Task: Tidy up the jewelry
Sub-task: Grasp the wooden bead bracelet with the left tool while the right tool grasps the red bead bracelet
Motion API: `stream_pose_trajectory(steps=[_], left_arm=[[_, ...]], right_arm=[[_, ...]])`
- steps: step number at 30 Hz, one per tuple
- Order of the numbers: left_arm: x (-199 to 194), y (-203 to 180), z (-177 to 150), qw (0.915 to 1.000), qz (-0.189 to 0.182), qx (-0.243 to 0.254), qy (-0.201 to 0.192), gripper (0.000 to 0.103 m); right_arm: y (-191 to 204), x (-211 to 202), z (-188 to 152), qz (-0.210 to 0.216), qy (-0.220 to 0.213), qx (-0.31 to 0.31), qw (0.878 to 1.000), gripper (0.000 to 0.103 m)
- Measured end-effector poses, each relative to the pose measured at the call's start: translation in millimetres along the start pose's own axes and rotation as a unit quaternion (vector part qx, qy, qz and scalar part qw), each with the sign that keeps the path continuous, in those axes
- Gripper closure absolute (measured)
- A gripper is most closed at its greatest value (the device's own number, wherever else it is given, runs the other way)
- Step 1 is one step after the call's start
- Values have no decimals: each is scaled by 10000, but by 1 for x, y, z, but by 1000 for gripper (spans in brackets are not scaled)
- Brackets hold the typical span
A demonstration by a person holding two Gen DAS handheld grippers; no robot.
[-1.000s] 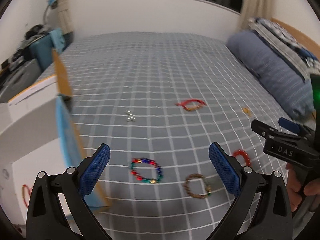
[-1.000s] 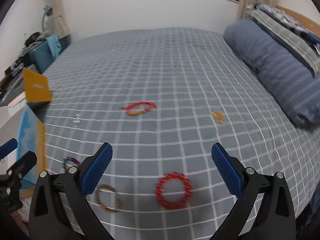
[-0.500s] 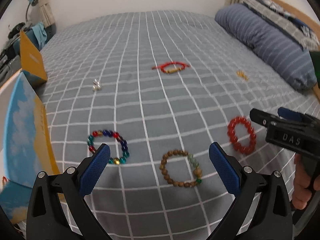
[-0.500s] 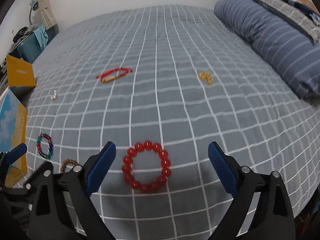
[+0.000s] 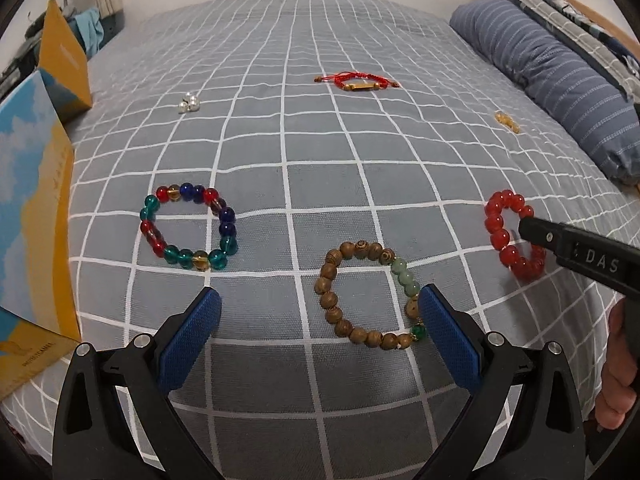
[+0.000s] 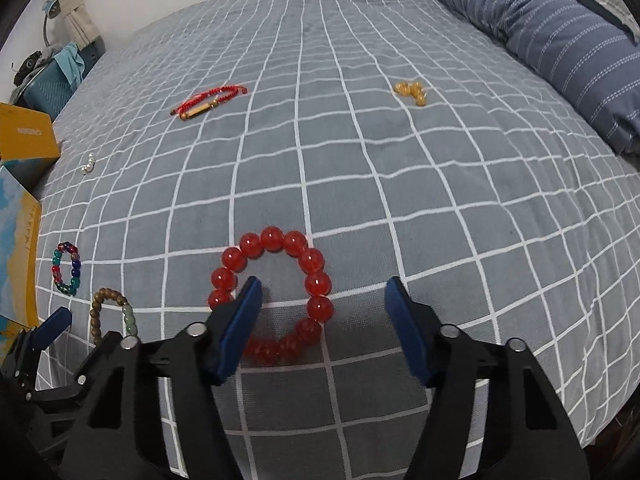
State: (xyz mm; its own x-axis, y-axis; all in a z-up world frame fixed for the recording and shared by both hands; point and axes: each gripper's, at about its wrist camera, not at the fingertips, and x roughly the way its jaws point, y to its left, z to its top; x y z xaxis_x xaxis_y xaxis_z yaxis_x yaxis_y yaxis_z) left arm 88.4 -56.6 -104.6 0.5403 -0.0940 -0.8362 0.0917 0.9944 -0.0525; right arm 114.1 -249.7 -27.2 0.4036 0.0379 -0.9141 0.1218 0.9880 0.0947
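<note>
so the whole surface is a bed (image 5: 304,184) with a grey cover in a white grid pattern, a bit wrinkled. along the right side there's a long blue striped pillow (image 5: 560,76), and a folded plaid blanket (image 5: 568,8) sits behind it against a wooden headboard. on the left edge: an orange box (image 5: 64,60) standing open, and a blue-and-yellow box (image 5: 32,216) with a cloud print nearer the camera. far left corner has a teal bag (image 6: 52,84), a bit of curtain and a small lamp
</note>
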Motion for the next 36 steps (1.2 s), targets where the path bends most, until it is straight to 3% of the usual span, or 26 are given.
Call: stream_pose_trajectory(steps=[2,5,10,13,16,18,22,26,29,32,36], left_arm=[[1,0,1,10000,4,-29,27,7],[0,0,1,10000,-43,-58,41,16],[2,0,1,9999,-44,-70,97,38],[3,2,-1,10000,-26,-63,71,42],[3,3,-1,9999,-42,-82,73,52],[2,3,0,9999,-40,-65,84,64],[1,5,2,9999,-109,-58,121,76],[0,2,2,9997,-173,13,149,96],[-1,1,3,9996,-230,51,168,96],[-3,1,3,9994,-275,68,173,96],[-4,0,3,9992,-323,107,204,96]], right_arm=[[-1,3,-1,-35,22,23,10000,49],[-1,4,-1,-54,15,63,10000,55],[-4,7,0,-76,22,104,9999,67],[-4,8,-1,-99,22,95,9999,69],[-5,8,-1,-134,26,85,9999,72],[-5,9,-1,-140,36,84,9999,72],[-8,11,1,-72,66,139,9999,72],[-7,12,2,-58,99,180,9998,72],[-6,13,2,-61,131,219,9997,73],[-7,12,2,-81,138,263,9995,89],[-8,8,1,-31,115,295,9995,90]])
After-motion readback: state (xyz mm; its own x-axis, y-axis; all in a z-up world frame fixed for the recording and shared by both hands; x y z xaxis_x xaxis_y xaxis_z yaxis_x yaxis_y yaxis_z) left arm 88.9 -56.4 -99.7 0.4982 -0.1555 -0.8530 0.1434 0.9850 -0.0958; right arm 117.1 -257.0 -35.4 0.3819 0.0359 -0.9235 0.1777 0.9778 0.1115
